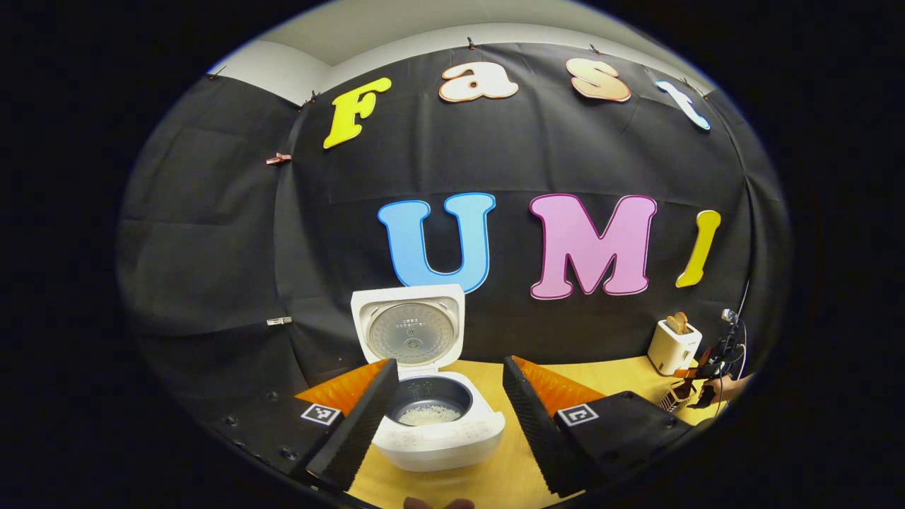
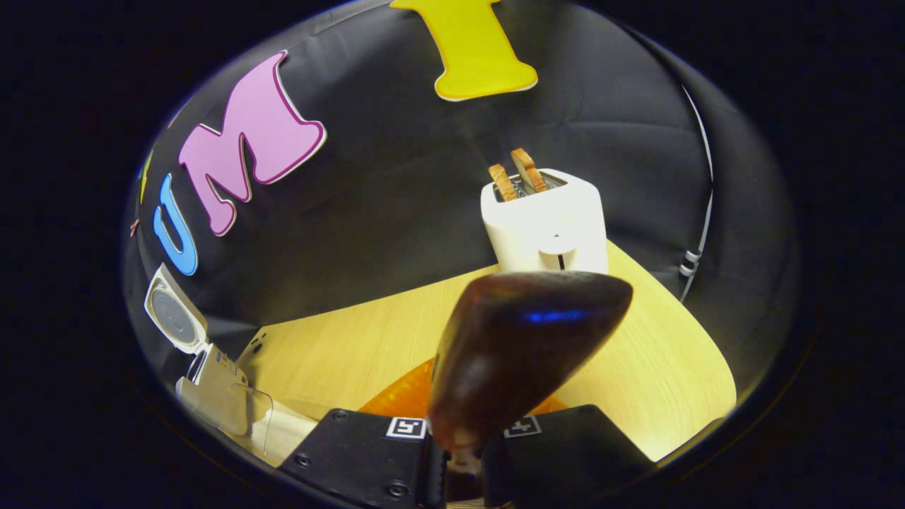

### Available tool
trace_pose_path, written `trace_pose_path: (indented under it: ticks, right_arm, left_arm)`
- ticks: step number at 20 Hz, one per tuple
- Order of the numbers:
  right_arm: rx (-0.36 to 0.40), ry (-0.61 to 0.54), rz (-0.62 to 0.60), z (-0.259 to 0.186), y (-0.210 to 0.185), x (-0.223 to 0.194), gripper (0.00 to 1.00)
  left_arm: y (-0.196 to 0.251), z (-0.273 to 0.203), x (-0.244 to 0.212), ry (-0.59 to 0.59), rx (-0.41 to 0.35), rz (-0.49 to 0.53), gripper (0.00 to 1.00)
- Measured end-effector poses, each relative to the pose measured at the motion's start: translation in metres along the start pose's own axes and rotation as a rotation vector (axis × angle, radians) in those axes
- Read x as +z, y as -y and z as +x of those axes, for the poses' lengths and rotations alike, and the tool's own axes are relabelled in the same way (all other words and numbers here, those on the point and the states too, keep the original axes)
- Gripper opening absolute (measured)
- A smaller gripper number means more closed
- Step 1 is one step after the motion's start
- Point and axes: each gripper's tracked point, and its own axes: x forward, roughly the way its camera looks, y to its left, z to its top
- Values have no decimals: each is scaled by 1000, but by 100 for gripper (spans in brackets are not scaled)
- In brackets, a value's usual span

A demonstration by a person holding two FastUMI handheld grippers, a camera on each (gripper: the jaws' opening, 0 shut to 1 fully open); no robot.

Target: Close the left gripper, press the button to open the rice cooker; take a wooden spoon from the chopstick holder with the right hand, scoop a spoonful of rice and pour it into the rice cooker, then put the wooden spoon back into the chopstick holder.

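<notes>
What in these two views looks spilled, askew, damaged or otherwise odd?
Nothing stands out. The rice cooker stands upright on the table, lid open, rice inside its pot. The right gripper holds the wooden spoon; the toaster stands upright.

Lighting: even, from overhead; we find the desk [image 1: 601,375] bright and the cloth wall dim. Distortion: strong fisheye bend in both views, straight edges curving toward the rim, where brightness falls off. Glare: we note a blue sheen on the wooden spoon [image 2: 523,346], centre of the right gripper view. Focus: that spoon blurred by nearness; the toaster [image 2: 544,223] behind it sharp. Shadows: soft.
</notes>
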Motion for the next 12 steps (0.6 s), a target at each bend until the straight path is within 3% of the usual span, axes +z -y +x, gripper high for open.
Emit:
trace_pose_path:
  ticks: [3, 5, 6, 7, 10, 11, 12]
  right_arm:
    - [-9, 19, 20, -4, 5, 7, 16]
    - [-23, 24, 43, -6, 10, 10, 29]
    - [-28, 21, 54, -7, 11, 10, 52]
    - [-31, 18, 64, -7, 12, 10, 52]
    - [-32, 12, 81, -14, 15, 12, 76]
    - [-35, 18, 82, -18, 15, 15, 65]
    - [-35, 27, 89, -23, 15, 19, 83]
  left_arm:
    - [2, 0, 1, 1, -3, 1, 95]
    - [3, 0, 2, 3, -8, -1, 95]
    - [4, 1, 2, 4, -10, -2, 96]
    - [4, 1, 3, 6, -13, -3, 96]
    - [5, 3, 6, 14, -21, -2, 95]
    - [5, 5, 7, 17, -25, -4, 95]
    - [5, 6, 7, 19, -29, -8, 95]
